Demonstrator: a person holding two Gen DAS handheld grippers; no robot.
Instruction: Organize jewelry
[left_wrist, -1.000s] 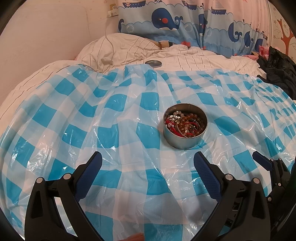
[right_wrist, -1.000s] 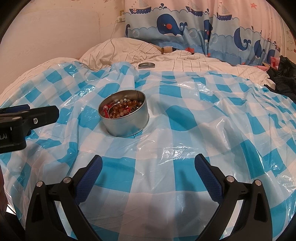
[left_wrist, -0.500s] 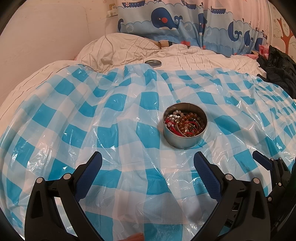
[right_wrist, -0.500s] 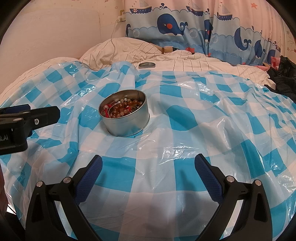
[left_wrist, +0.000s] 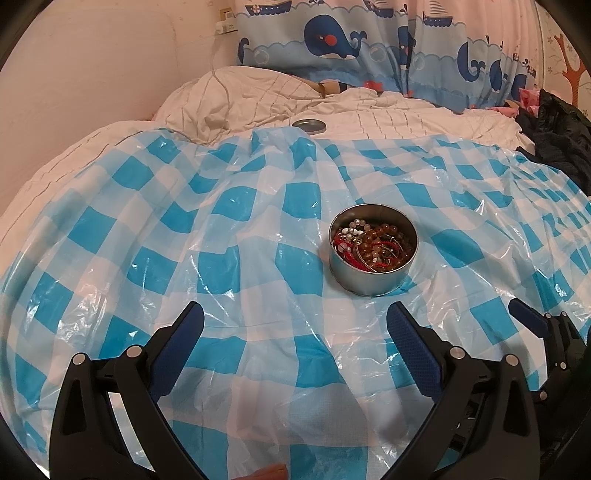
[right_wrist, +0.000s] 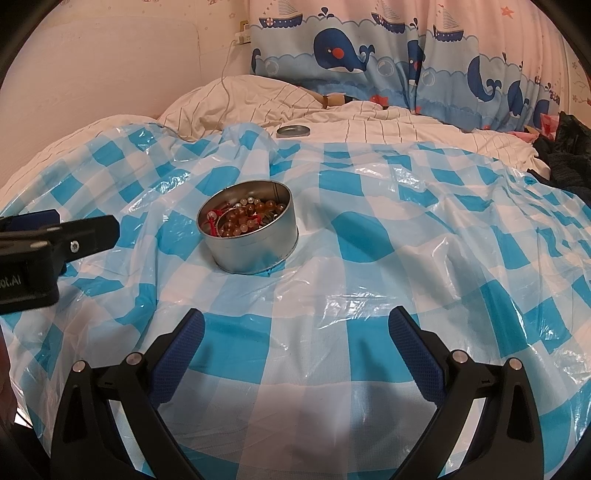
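Note:
A round metal tin (left_wrist: 373, 278) stands open on the blue-and-white checked plastic sheet (left_wrist: 184, 229). It holds a tangle of jewelry (left_wrist: 373, 245): amber and white beads and red cord. The right wrist view shows the tin (right_wrist: 255, 247) and its jewelry (right_wrist: 243, 219) to the left of centre. The tin's lid (left_wrist: 308, 125) lies far back on the white quilt, also in the right wrist view (right_wrist: 293, 130). My left gripper (left_wrist: 295, 325) is open and empty, short of the tin. My right gripper (right_wrist: 295, 325) is open and empty, with the tin ahead to its left.
The sheet covers a bed with a white quilt (left_wrist: 406, 114) and a pillow (left_wrist: 236, 96). A whale-print curtain (right_wrist: 388, 55) hangs behind. Dark clothes (left_wrist: 561, 133) lie at the right edge. A wall (right_wrist: 92, 66) is at the left.

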